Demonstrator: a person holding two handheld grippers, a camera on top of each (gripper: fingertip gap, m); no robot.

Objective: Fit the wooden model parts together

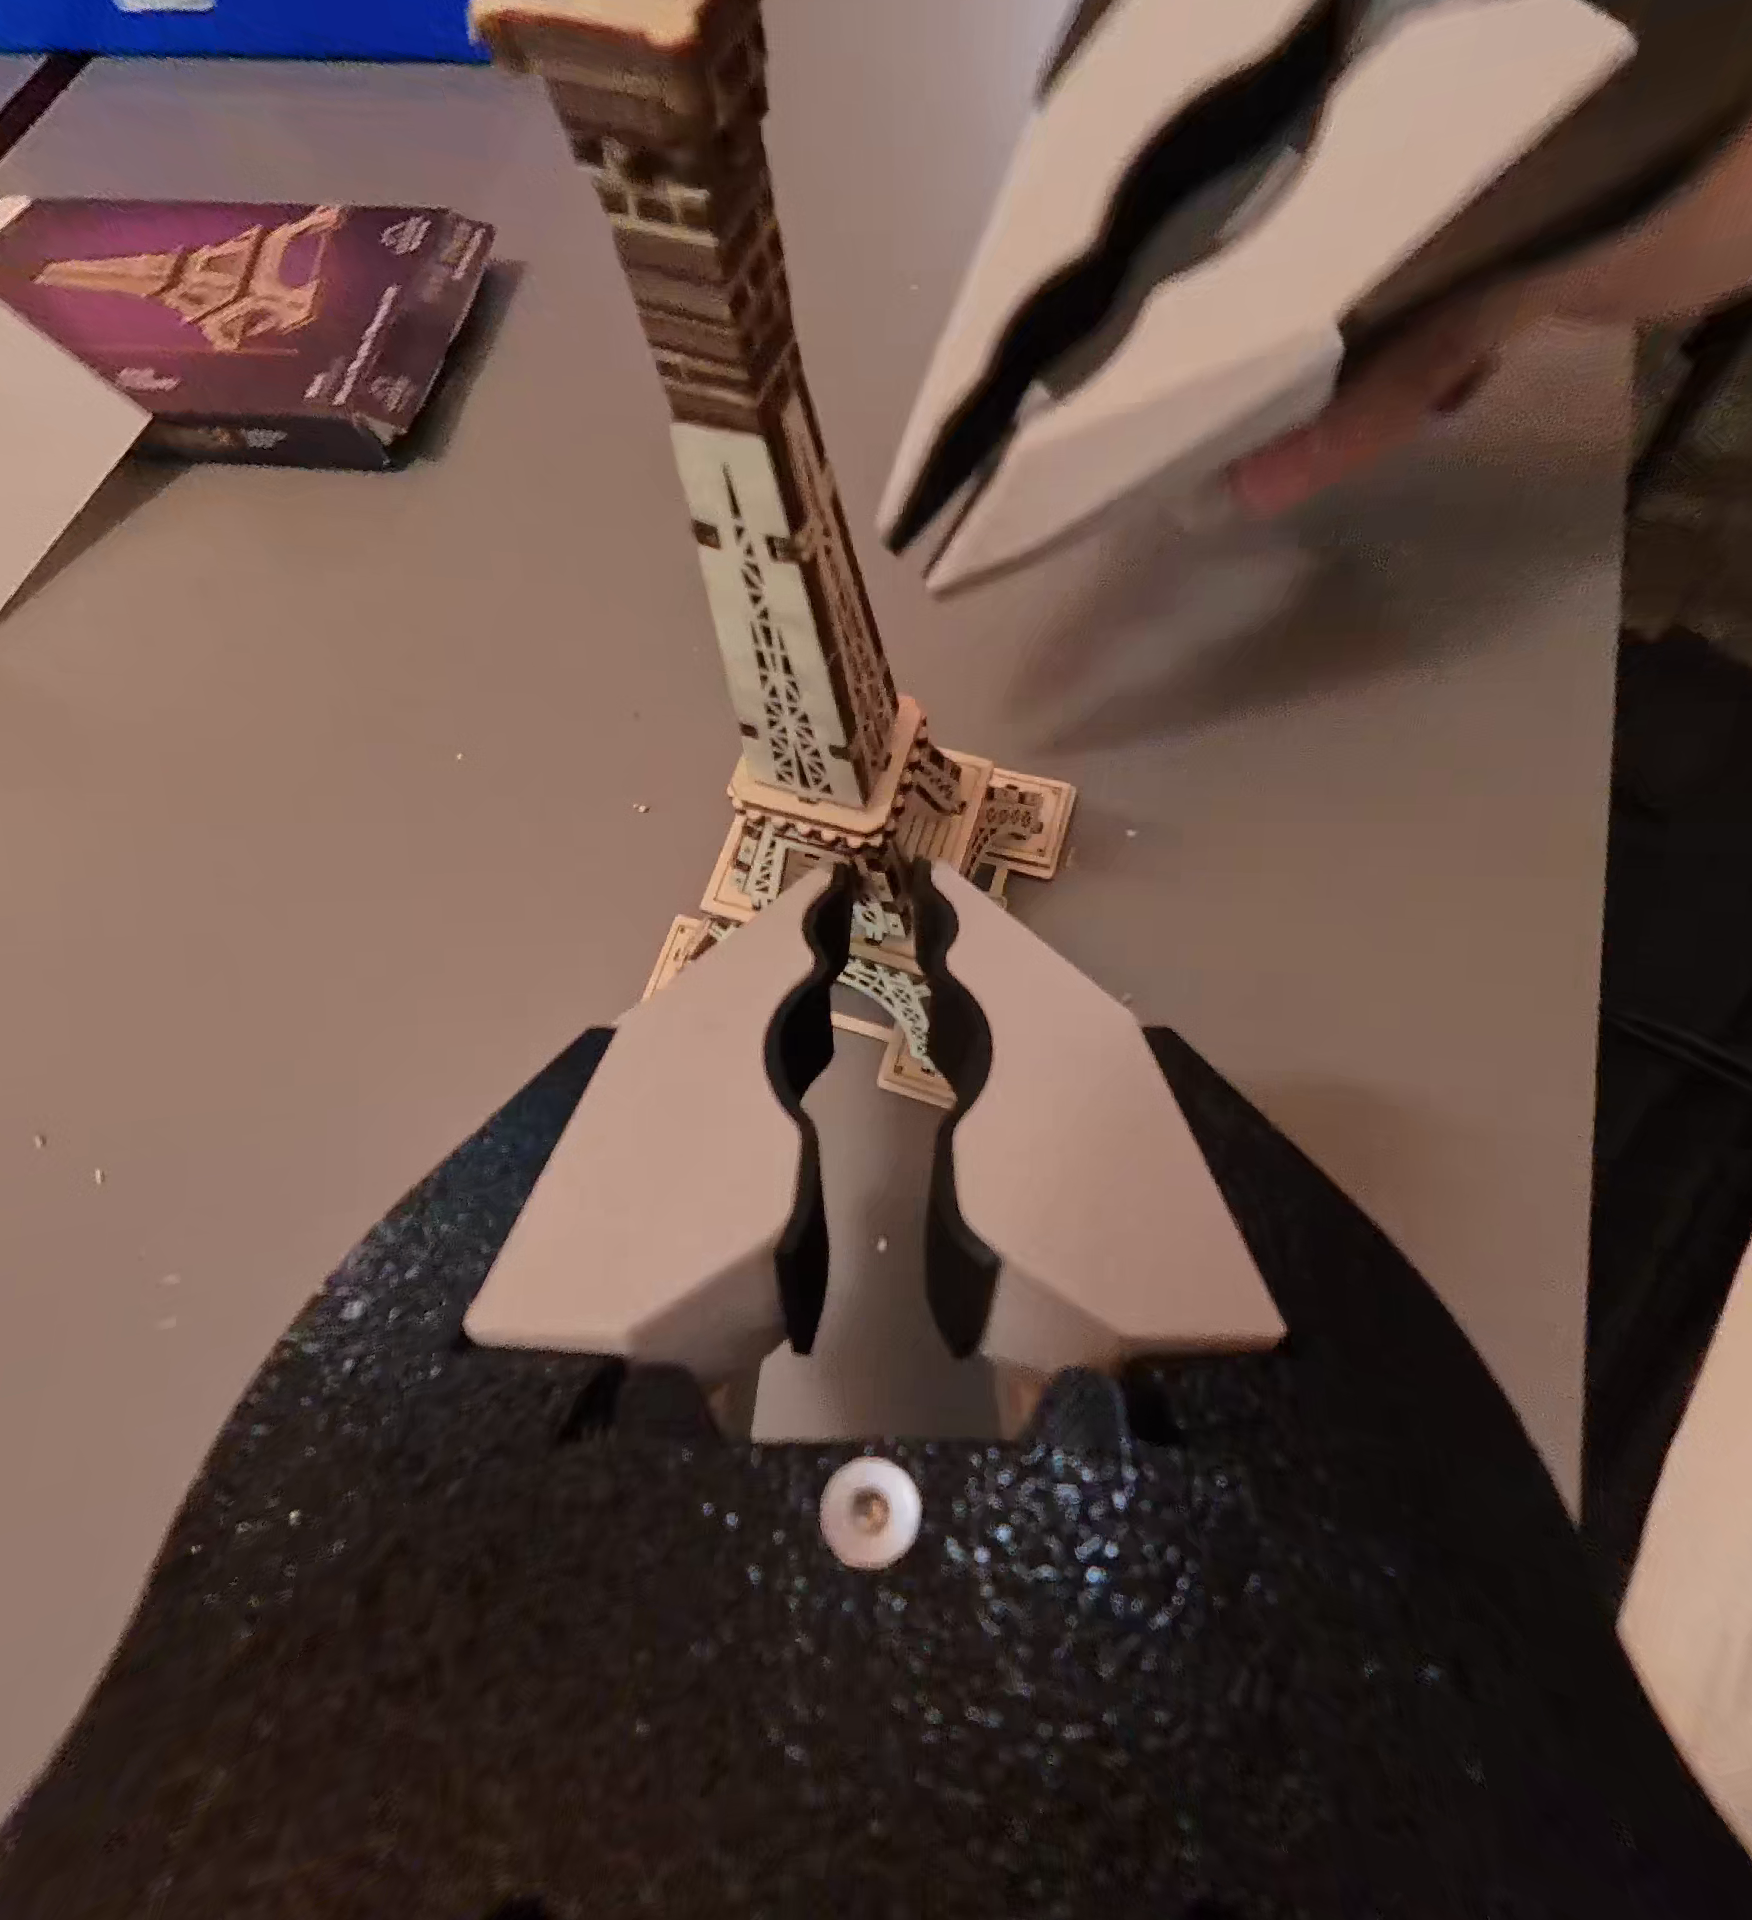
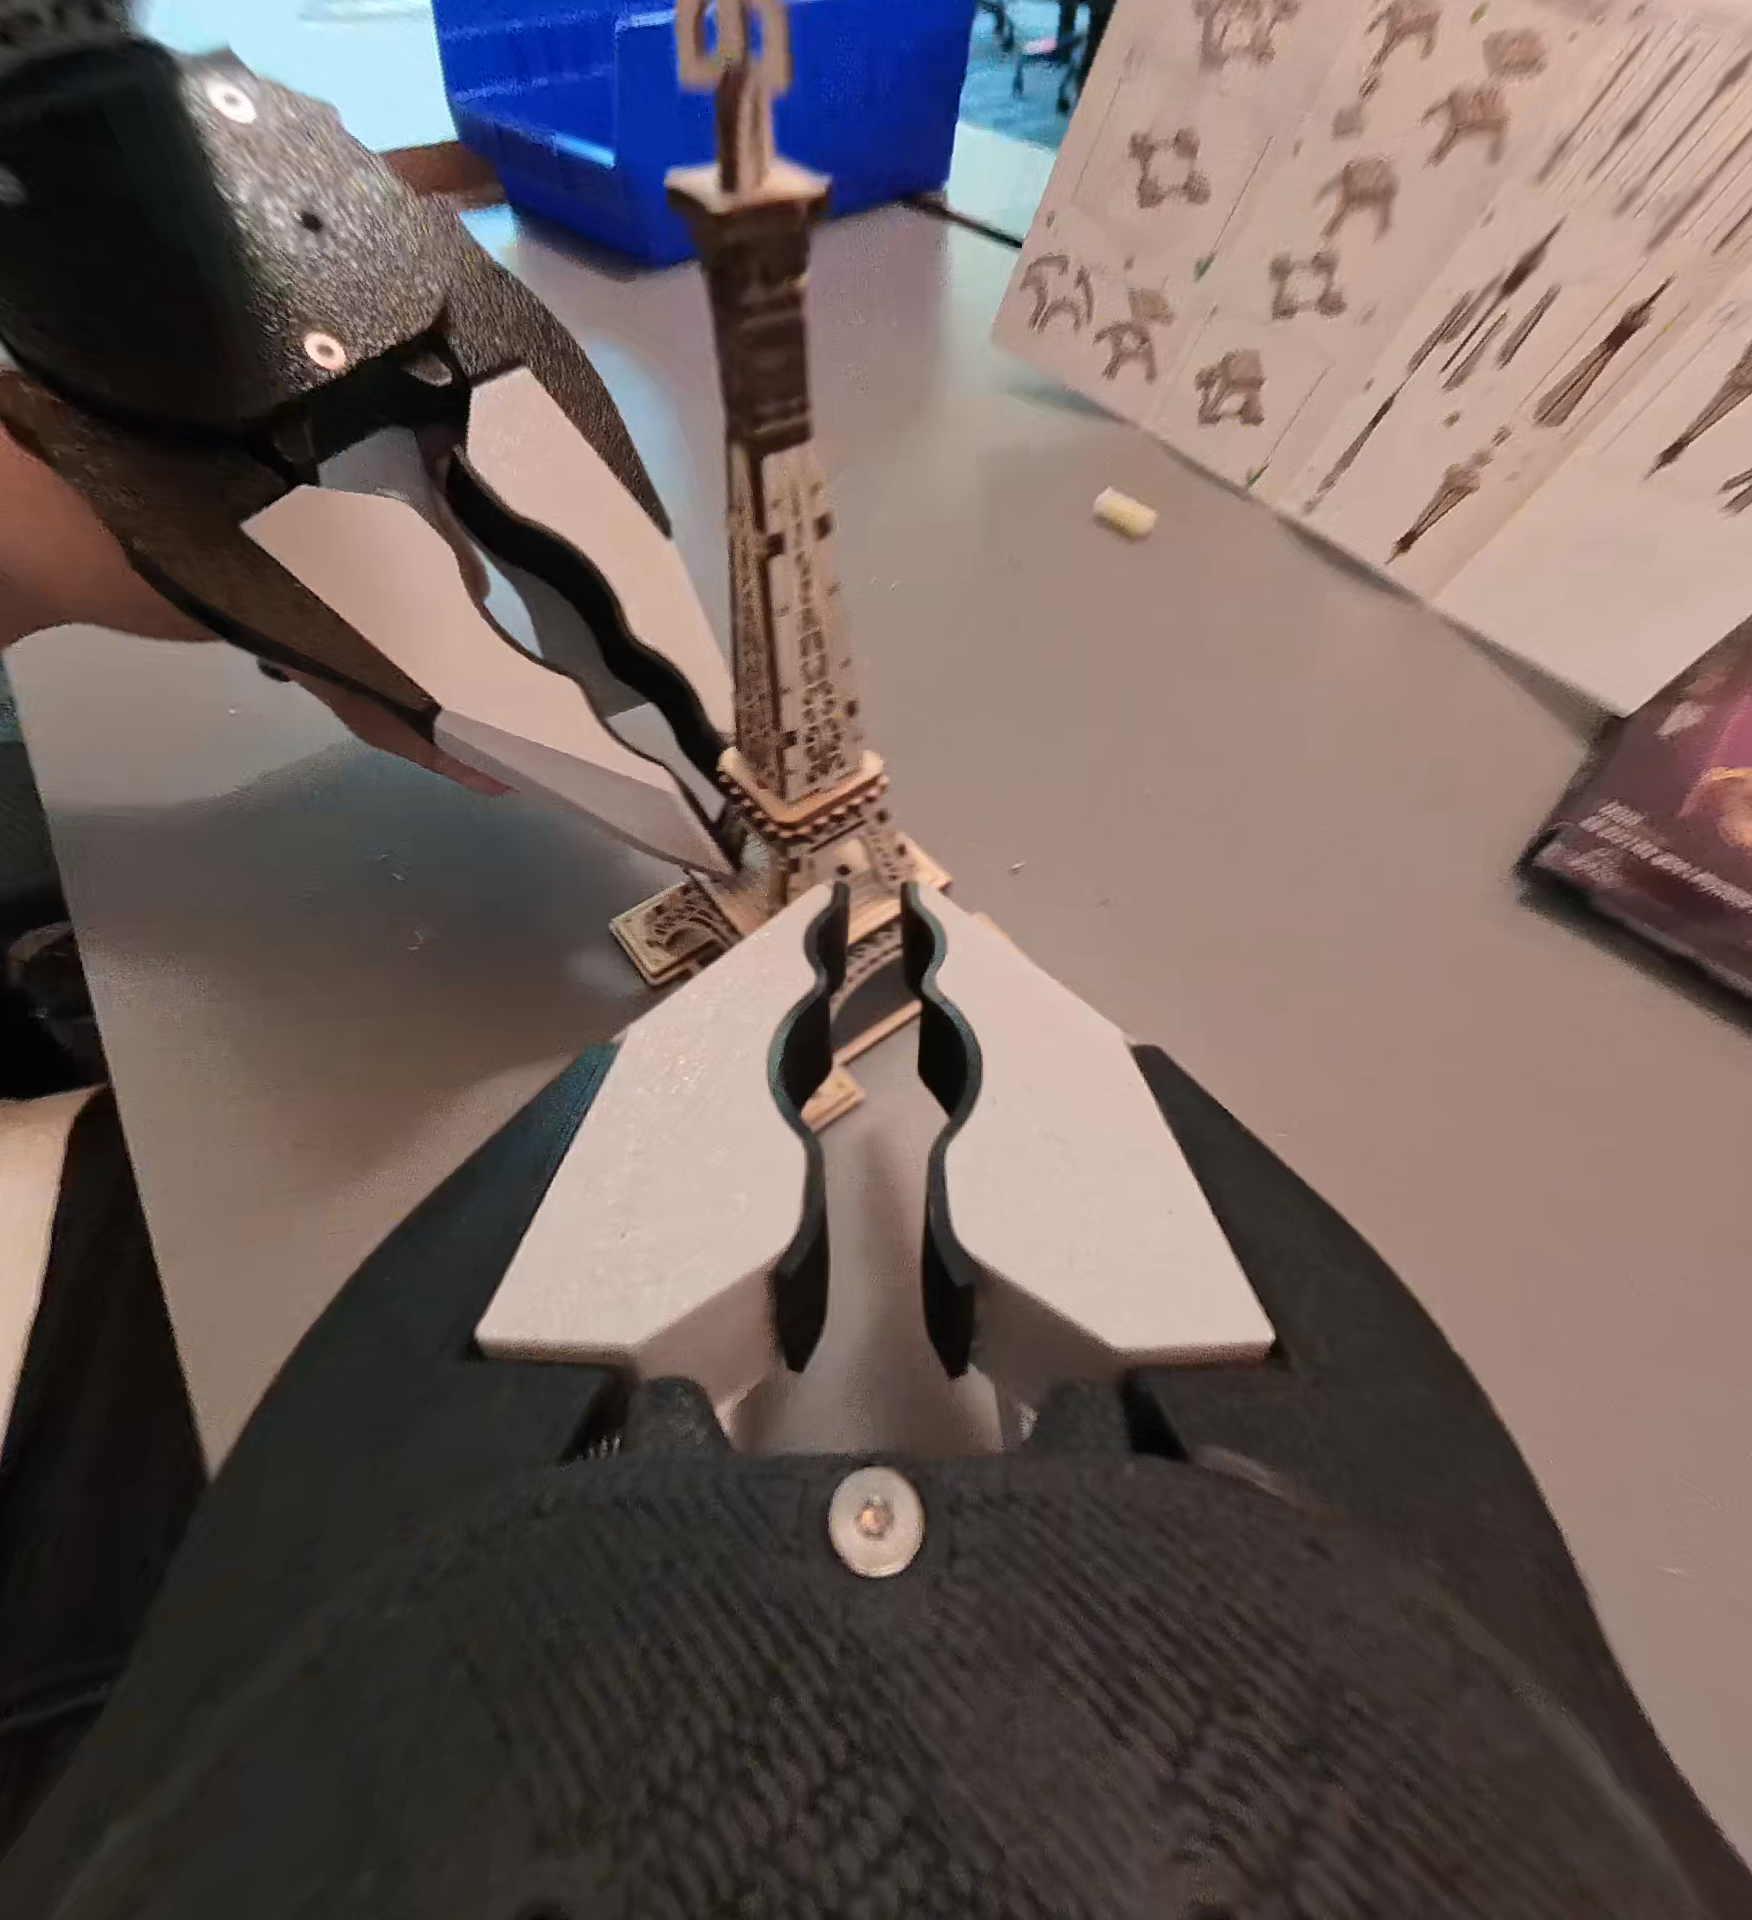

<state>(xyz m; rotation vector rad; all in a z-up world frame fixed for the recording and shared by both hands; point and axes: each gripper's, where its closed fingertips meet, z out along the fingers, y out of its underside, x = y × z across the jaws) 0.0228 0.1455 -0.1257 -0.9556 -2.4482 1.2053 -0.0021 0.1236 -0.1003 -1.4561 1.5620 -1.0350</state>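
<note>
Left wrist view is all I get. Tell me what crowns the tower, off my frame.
Observer: The wooden tower carries a slim spire piece upright above its top platform.
Operator: Name anything loose nearby.
Observer: One small pale cylinder lies near the propped instruction sheets.
Operator: Report the right claw.
Observer: The right claw is open, nothing between its fingers.

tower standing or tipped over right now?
Standing. The wooden tower rises upright from its square base, which sits flat on the grey table.
</note>
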